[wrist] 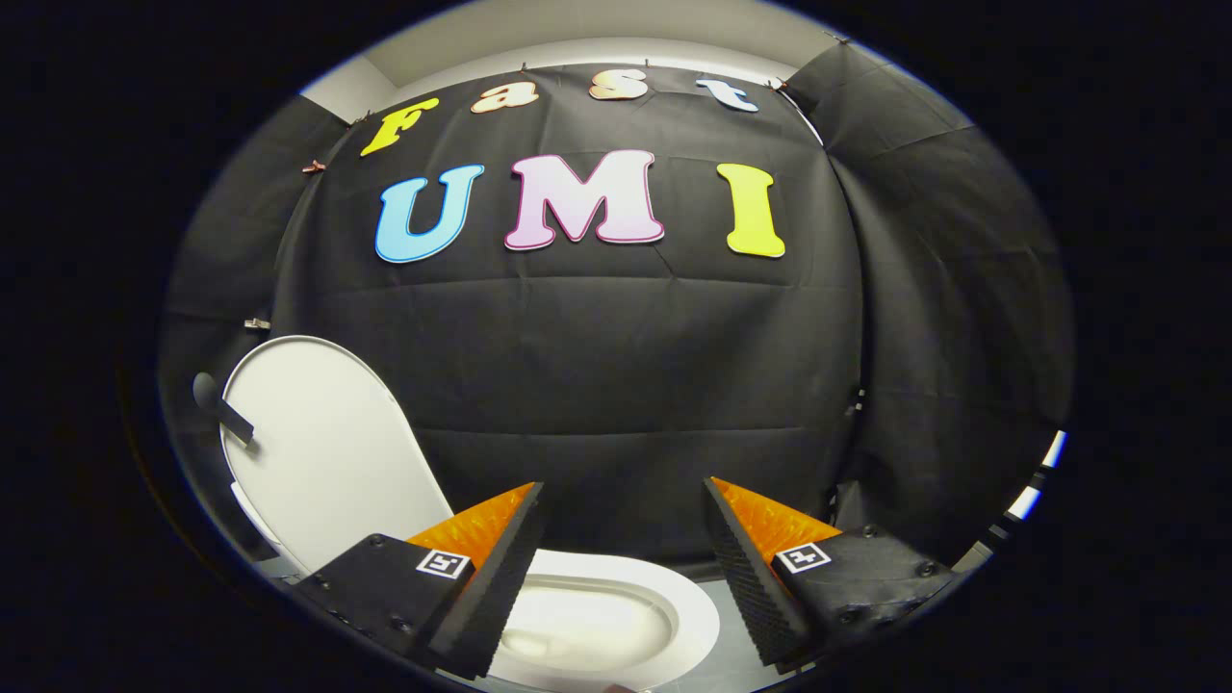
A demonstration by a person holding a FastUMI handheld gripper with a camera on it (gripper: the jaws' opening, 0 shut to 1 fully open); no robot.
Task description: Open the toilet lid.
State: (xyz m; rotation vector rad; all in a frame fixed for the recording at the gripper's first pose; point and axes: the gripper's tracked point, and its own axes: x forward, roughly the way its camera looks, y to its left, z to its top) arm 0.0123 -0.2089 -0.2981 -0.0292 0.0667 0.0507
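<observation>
claw (624, 539): spread wide, pinching nothing
lid: white oval plastic toilet lid (322, 452) raised upright, beyond left finger
bowl: white ceramic toilet bowl (616, 616) below fingers, near rim cut off

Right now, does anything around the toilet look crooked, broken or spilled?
Nothing stands out. The lid stands raised, up beyond the left finger, and the seat and bowl below look clean and intact. The tool is open, holding nothing, its fingers spread above the bowl.
</observation>
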